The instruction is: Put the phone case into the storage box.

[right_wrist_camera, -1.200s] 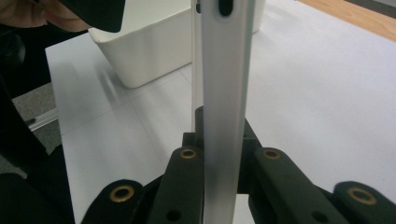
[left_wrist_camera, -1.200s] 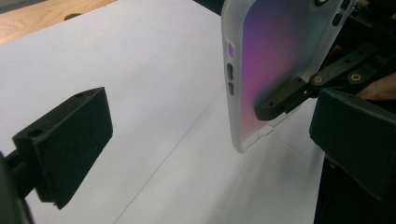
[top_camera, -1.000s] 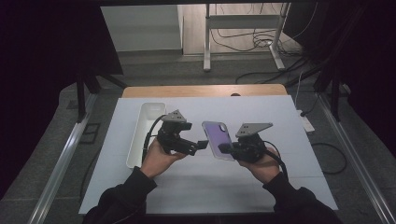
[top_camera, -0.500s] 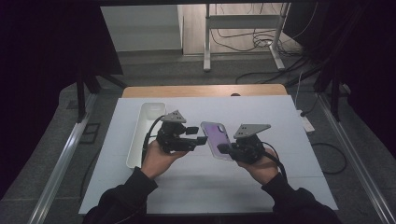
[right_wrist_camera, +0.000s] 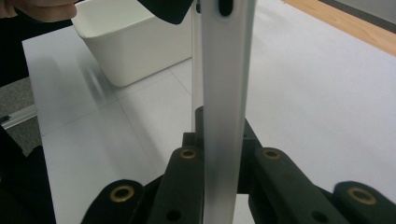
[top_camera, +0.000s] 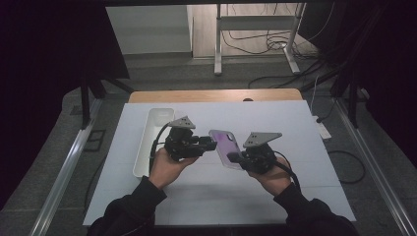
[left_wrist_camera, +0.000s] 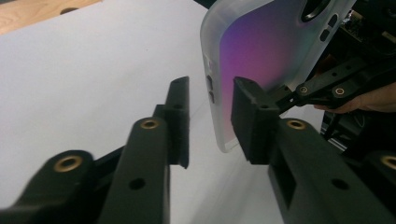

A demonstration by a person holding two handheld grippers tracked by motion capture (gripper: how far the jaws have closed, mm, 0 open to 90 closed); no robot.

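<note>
A phone in a frosted clear case with a purple back [top_camera: 222, 146] is held tilted above the white table. My right gripper [top_camera: 234, 158] is shut on its lower end; in the right gripper view the phone [right_wrist_camera: 224, 70] stands edge-on between that gripper's [right_wrist_camera: 223, 119] jaws. My left gripper [top_camera: 211, 143] reaches in from the left. Its jaws have just been closing and straddle the phone's [left_wrist_camera: 266, 51] side edge. In the left gripper view my left gripper [left_wrist_camera: 211, 86] has one pad by the purple back, while a gap remains at the other pad.
A long white tray [top_camera: 152, 129] lies on the table's left side, behind the left hand, and also appears as the white tray [right_wrist_camera: 126, 42] in the right gripper view. A wooden table edge [top_camera: 216, 95] runs along the back. Cables and a metal stand are on the floor beyond.
The left gripper's jaws have narrowed from wide apart to close around the phone's side edge. Both hands and the phone have stayed in place.
</note>
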